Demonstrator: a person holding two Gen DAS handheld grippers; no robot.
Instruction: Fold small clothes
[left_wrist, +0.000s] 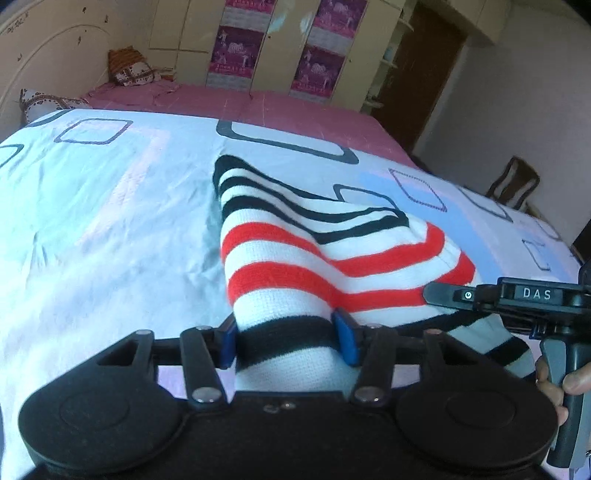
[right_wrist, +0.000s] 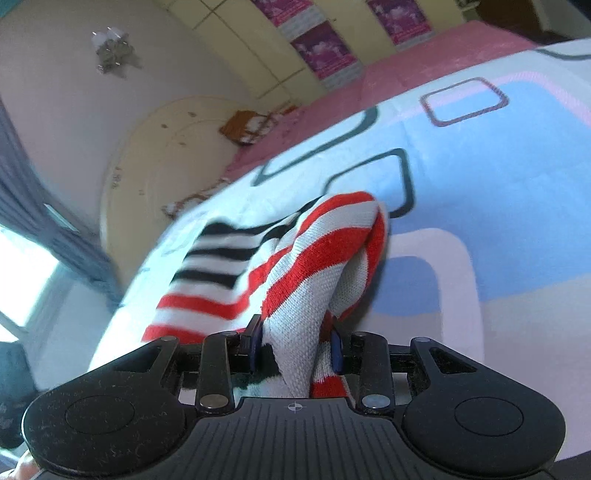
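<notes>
A knitted garment (left_wrist: 295, 258) with white, red and black stripes lies partly raised off the patterned bed sheet (left_wrist: 110, 203). In the left wrist view my left gripper (left_wrist: 286, 339) has a black-striped edge of it filling the gap between its blue pads (left_wrist: 345, 339), which touch the cloth on both sides. In the right wrist view my right gripper (right_wrist: 295, 347) is shut on a bunched red-and-white fold of the same garment (right_wrist: 295, 280). The right gripper (left_wrist: 430, 293) also shows at the right of the left wrist view, its tip against the cloth, with a hand (left_wrist: 561, 384) on its handle.
The light sheet (right_wrist: 498, 184) covers a pink mattress (left_wrist: 295, 107). Pillows (left_wrist: 129, 68) lean on the cream headboard (left_wrist: 44, 62) at the far left. Cupboards with purple posters (left_wrist: 236, 48) stand behind the bed. A wooden chair (left_wrist: 515, 182) stands beyond its right edge.
</notes>
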